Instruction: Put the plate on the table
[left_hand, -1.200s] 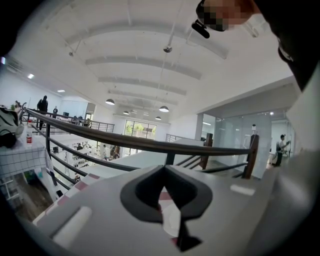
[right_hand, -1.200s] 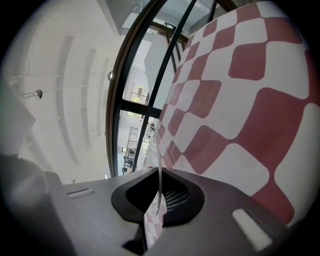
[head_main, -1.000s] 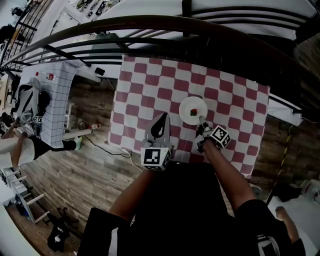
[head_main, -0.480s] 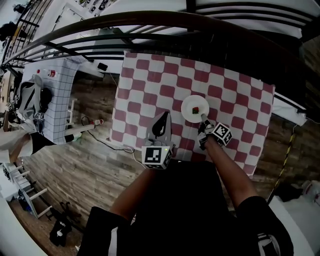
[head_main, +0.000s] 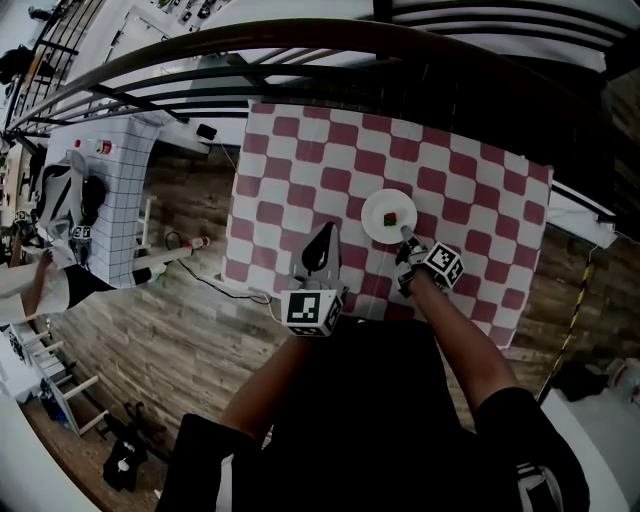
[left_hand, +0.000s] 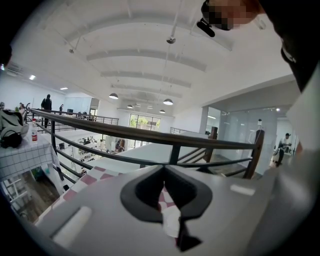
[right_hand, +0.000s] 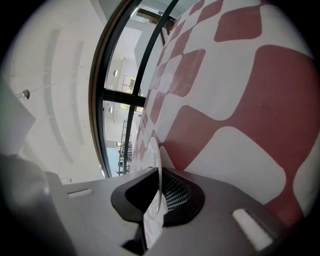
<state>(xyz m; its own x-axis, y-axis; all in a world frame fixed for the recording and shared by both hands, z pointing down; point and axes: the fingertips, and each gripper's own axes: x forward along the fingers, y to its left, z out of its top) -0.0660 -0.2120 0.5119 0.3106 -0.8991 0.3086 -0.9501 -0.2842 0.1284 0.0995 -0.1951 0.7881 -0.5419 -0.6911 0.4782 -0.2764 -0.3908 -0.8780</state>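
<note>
My right gripper (head_main: 404, 238) pinches the near rim of the plate (head_main: 378, 208), which seems to rest on the checked tabletop (head_main: 300, 170) just ahead. Placing looks nearly done; next I release gently and back away. My left gripper (head_main: 325, 240) is pressed together, empty.

Head view: high above, facing steeply down on the red-and-white checked cloth surface (head_main: 330, 160), with the dark metal railing (head_main: 300, 45) along its far edge.
Left gripper view: low, about level, faces along its jaws toward the railing.
Right gripper view: rolled sideways, very near the cloth.
All three views share the cloth and the railing.
</note>
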